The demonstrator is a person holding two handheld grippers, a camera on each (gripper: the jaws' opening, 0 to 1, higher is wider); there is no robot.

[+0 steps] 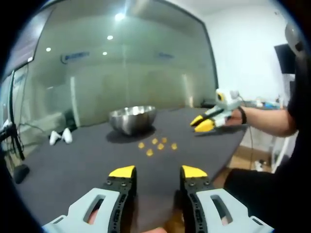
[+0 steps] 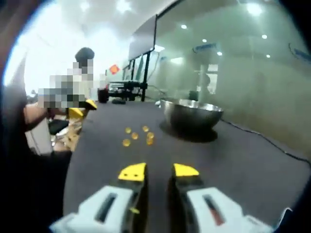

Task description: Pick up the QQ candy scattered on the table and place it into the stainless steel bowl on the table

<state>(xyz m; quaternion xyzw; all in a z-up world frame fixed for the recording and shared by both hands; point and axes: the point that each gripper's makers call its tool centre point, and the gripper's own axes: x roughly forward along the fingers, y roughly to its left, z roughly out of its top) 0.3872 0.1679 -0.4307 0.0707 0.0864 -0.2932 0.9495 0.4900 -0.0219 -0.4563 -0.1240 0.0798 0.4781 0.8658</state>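
A dark table carried a stainless steel bowl; yellow candies lay scattered just beside the bowl.

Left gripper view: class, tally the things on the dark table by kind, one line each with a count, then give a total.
Yellow QQ candies: 5
Stainless steel bowl: 1
White objects near the table's far left edge: 2, too blurred to name
Total: 8

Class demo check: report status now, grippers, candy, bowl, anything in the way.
Left gripper open, empty. Right gripper open, empty. Candies loose on table beside steel bowl. Path clear.
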